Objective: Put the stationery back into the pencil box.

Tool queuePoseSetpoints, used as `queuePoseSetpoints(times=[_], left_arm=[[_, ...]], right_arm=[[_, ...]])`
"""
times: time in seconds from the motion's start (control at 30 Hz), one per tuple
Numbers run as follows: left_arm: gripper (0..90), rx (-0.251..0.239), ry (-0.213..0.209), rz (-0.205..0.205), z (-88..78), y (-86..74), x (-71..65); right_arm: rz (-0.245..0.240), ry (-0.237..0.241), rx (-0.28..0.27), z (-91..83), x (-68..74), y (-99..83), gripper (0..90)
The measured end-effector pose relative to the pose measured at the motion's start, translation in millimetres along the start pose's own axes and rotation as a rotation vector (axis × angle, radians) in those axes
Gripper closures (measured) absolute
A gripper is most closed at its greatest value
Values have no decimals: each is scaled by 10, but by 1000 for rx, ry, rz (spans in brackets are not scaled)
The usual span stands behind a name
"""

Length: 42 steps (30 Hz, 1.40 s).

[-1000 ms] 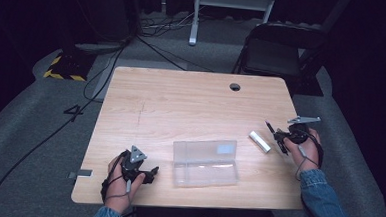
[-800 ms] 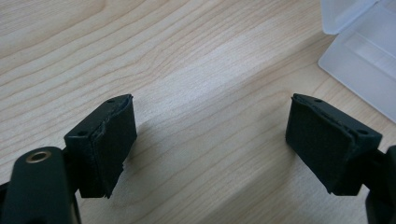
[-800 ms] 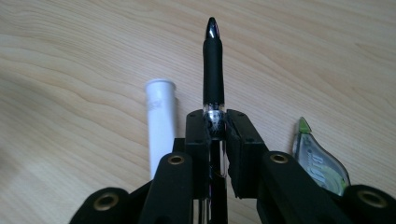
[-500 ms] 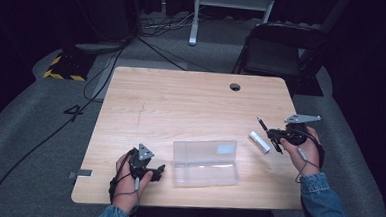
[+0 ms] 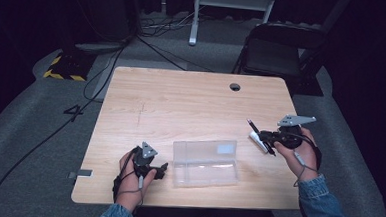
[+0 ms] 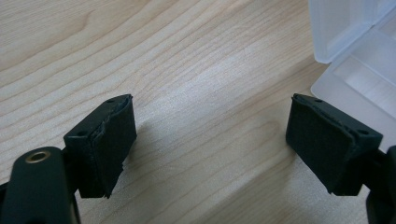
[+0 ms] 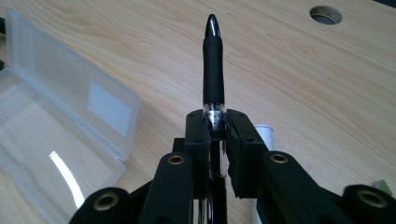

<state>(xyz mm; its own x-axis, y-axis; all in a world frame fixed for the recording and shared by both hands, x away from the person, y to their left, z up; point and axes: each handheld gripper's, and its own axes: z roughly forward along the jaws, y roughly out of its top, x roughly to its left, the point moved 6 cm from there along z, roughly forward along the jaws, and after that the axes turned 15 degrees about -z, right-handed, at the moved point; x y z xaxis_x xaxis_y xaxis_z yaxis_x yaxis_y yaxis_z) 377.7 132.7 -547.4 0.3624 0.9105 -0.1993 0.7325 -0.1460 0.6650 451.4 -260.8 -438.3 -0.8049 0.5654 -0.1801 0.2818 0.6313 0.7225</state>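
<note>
Right tool (image 5: 268, 139) clamps the pen (image 7: 213, 60), tip pointing ahead — open case (image 5: 205, 162) lies to its left, beside the spread, empty left tool (image 5: 154, 169).

pale wood counter (image 5: 181, 108), round cable hole (image 5: 235, 86) at upper right; open clear plastic case (image 5: 205, 163) at lower centre, white tube (image 5: 257, 140) at right.

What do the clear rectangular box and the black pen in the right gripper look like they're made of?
Clear rectangular box: seemingly thin plastic, frosted and glossy; the wood grain shows through it and a light streak glints on it. Black pen, clamped in the right gripper: probably plastic, a matte, perhaps rubbery grip sleeve with a shiny tip and a clear barrel.
</note>
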Motion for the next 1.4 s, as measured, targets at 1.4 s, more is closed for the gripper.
queuePoseSetpoints(times=[1.4], left_arm=[[132, 3, 5, -9, 78, 71, -18]], right_arm=[[-310, 347, 22, 671, 1089, 281, 800]])
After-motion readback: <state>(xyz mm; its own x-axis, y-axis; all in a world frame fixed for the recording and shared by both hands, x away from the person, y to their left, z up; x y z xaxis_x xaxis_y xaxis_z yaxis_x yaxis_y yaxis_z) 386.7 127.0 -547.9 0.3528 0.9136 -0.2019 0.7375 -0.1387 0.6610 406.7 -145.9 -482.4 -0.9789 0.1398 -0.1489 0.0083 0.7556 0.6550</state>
